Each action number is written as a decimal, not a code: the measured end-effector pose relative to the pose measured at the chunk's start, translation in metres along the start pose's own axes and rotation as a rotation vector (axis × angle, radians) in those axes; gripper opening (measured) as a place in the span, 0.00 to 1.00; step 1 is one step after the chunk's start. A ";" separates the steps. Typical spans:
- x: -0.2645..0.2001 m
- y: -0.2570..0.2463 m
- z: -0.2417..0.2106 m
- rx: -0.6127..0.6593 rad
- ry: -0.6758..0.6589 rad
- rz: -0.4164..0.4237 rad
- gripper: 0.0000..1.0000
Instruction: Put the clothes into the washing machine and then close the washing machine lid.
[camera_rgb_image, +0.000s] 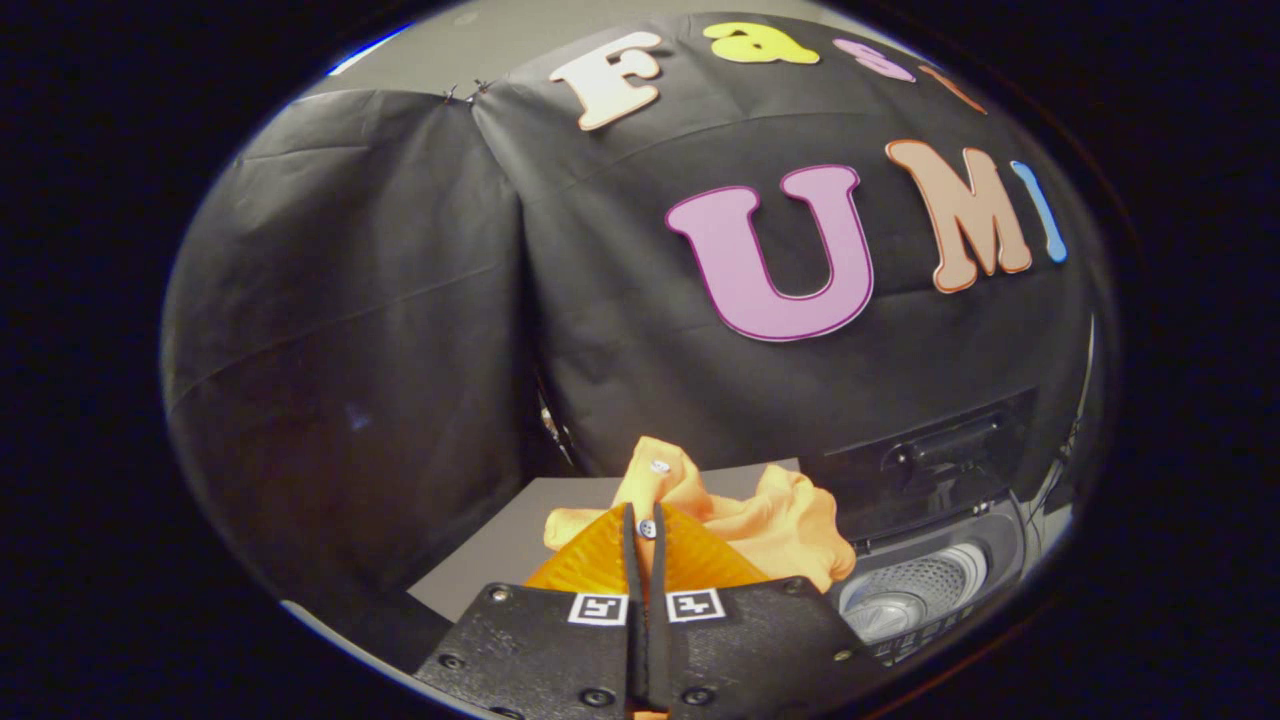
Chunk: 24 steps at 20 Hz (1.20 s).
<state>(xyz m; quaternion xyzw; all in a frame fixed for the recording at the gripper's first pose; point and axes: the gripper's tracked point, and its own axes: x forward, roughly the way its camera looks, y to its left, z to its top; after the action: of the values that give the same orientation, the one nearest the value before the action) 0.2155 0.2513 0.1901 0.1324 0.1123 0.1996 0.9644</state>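
My tongs (645, 530) pinch the orange garment (770, 520) tight, lifted over the grey counter (500, 545); at four o'clock the washing machine (915, 590) gapes, lid (925, 460) upright.

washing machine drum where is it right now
In the gripper view the open washing machine drum sits low to the right of the fingers, beside the orange garment they pinch, under its raised lid.
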 end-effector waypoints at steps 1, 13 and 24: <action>-0.003 -0.004 0.008 0.014 -0.014 -0.002 0.00; -0.058 -0.127 0.087 0.023 -0.128 -0.193 0.00; -0.077 -0.223 0.105 -0.085 -0.175 -0.360 0.00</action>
<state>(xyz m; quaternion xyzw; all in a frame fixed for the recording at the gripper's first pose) 0.2538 0.0000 0.2343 0.0863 0.0413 0.0161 0.9953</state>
